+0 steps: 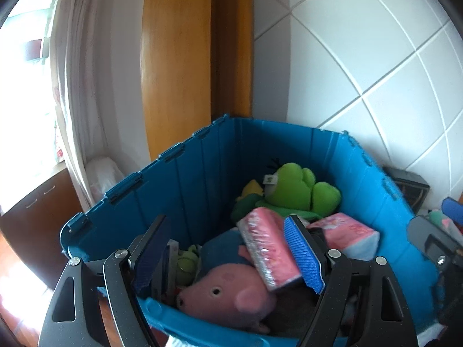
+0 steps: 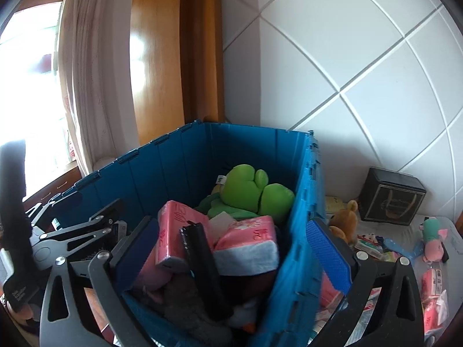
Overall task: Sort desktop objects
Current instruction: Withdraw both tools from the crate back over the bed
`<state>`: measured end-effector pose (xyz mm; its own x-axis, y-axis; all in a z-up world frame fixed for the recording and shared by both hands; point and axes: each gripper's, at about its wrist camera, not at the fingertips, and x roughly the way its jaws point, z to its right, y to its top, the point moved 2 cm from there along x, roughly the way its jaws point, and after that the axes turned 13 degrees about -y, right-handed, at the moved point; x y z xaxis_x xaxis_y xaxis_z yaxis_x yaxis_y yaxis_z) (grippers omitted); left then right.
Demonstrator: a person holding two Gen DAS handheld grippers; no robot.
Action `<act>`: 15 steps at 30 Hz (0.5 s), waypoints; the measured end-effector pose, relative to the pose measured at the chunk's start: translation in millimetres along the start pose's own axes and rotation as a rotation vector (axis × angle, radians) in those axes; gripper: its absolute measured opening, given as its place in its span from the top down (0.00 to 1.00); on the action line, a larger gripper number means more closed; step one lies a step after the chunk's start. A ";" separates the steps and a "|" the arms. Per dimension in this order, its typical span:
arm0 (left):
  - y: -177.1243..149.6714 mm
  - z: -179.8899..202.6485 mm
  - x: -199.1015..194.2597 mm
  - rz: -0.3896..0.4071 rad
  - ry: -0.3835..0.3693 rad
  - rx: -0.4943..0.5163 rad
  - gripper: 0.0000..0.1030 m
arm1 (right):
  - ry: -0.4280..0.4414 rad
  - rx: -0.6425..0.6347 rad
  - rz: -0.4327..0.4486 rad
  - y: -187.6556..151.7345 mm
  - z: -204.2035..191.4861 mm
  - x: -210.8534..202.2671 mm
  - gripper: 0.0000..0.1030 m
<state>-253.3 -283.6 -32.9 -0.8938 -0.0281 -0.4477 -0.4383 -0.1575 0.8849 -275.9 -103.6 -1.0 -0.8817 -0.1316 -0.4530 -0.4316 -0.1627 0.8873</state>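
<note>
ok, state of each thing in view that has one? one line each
left gripper: open, empty, over the crate
right gripper: open, empty, straddling the crate's right wall
blue folding plastic crate: lidless, heaped with toys and packs
green plush frog: lying on the heap
black square box: closed

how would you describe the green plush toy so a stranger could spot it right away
Start at the big blue crate standing against the white tiled wall. Look into its far corner, behind the pink tissue packs: the green plush toy lies on top of the pile there. It is the only bright green, rounded, lumpy thing in the crate, with a small white tag at its side.
</note>
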 end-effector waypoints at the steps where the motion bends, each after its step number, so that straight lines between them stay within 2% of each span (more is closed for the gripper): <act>1: 0.1 7.5 -5.3 0.007 -0.007 0.003 0.21 | -0.008 0.002 0.001 -1.8 6.0 -5.4 0.00; 7: -4.4 61.6 -31.0 0.037 -0.063 0.047 0.21 | -0.090 0.052 0.011 -17.5 62.5 -41.0 0.00; 11: -11.8 113.9 -42.0 0.035 -0.130 0.087 0.21 | -0.156 0.104 -0.007 -37.9 119.0 -62.9 0.00; 15: -25.2 183.8 -55.5 0.031 -0.208 0.138 0.21 | -0.220 0.151 -0.025 -60.8 181.5 -85.5 0.00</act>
<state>-210.2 -96.7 -6.7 -0.9011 0.1748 -0.3967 -0.4065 -0.0227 0.9134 -208.9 95.0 -0.5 -0.8837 0.0893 -0.4595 -0.4623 -0.0133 0.8866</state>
